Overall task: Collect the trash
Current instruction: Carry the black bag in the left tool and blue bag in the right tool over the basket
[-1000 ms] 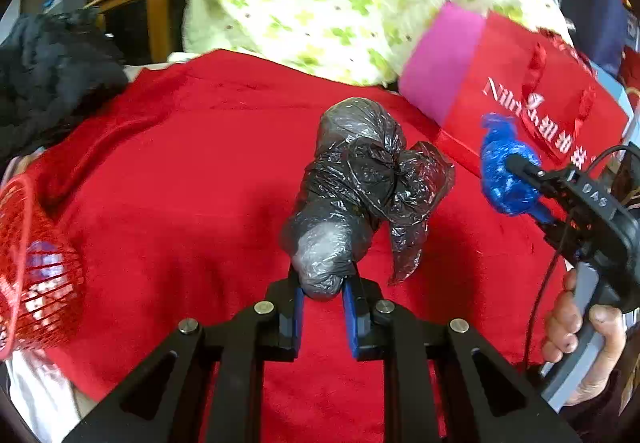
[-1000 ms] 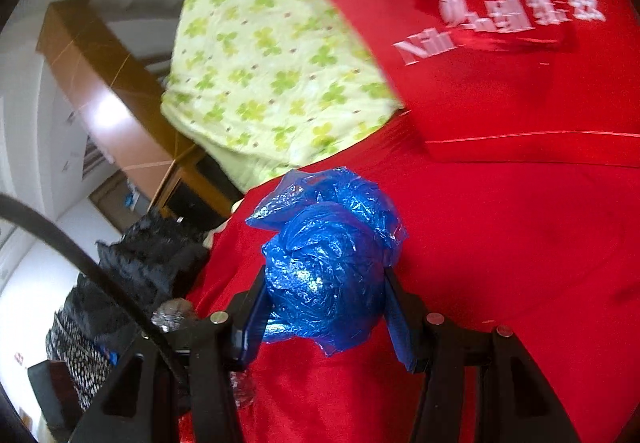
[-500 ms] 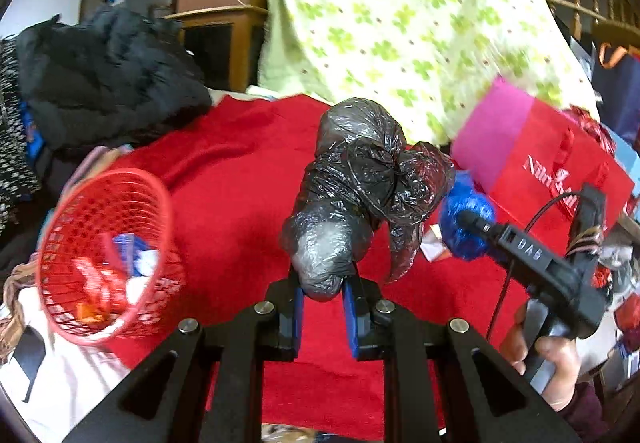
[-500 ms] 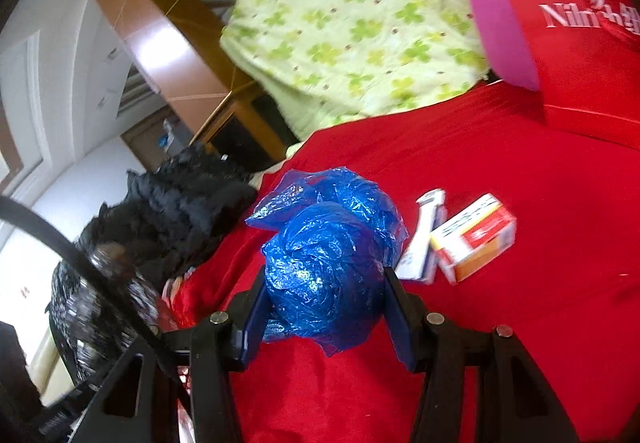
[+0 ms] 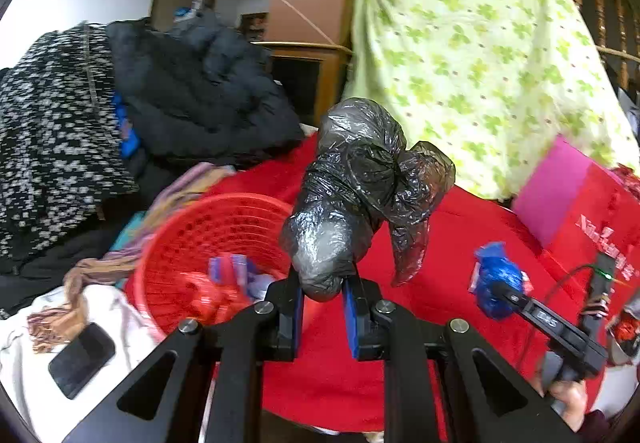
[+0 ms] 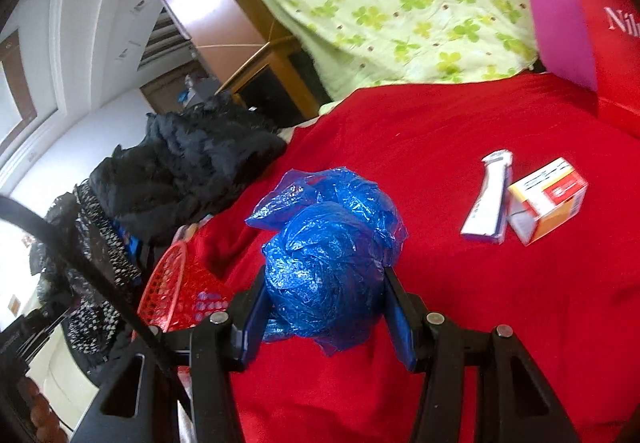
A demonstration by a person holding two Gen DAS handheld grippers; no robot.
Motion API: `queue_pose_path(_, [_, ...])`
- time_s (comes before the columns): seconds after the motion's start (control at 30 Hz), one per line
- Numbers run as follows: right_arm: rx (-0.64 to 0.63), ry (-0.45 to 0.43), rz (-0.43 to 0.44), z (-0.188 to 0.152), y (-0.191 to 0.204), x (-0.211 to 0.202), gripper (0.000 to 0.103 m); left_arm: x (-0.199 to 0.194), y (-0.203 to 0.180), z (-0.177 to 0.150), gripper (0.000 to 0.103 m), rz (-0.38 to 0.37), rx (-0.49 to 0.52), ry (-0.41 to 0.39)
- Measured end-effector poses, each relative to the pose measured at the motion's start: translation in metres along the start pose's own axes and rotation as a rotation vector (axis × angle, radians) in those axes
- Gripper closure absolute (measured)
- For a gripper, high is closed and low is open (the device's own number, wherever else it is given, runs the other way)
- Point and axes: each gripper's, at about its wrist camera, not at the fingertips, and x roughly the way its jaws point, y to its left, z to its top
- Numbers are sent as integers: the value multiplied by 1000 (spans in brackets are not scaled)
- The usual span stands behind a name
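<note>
Two bagged wads [image 5: 352,195] [image 6: 328,267], two boxes [image 6: 544,199] (one basket [image 5: 192,235])

1. Knotted plastic bag [image 5: 360,187]: grey-black, glossy, with a paler silvery patch low down
2. Crumpled plastic bag [image 6: 328,275]: bright translucent blue
3. Basket [image 5: 192,243]: red, openwork mesh
4. Cloth [image 6: 500,323] over the surface: plain red
5. Draped sheet [image 5: 480,75]: pale yellow-green, clover print with small brown dots
6. Paper bag [image 5: 600,227]: red with white lettering, pink side panel
7. Small box [image 6: 548,199]: white, orange and red
8. Garment [image 5: 48,131]: black-and-white fleck
9. Jacket [image 5: 192,103]: black
</note>
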Motion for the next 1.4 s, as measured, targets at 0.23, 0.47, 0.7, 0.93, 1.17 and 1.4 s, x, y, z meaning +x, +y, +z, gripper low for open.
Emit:
queue_pose_path(0.23, [-32,28,57,-8,29,4,48,-3,38,-1,85,71,-53,-21])
queue_pose_path(0.47, [-89,42,135,-6,81,6,48,-9,58,-2,85,103,-80,-36])
queue_pose_path(0.7, [-173,52,220,-6,142,10,48,-12,74,-1,85,118,-96,-43])
queue_pose_path(0.93, [-226,87,262,-13,184,24,48,-13,87,-2,85,135,-106,-43])
queue_pose_path(1.17, [-244,108,261,-19,199,33,48,-7,96,-8,84,141,-113,-20])
queue_pose_path(1.4, [-246,116,263,-15,205,41,48,-5,101,-10,84,148,-116,-15])
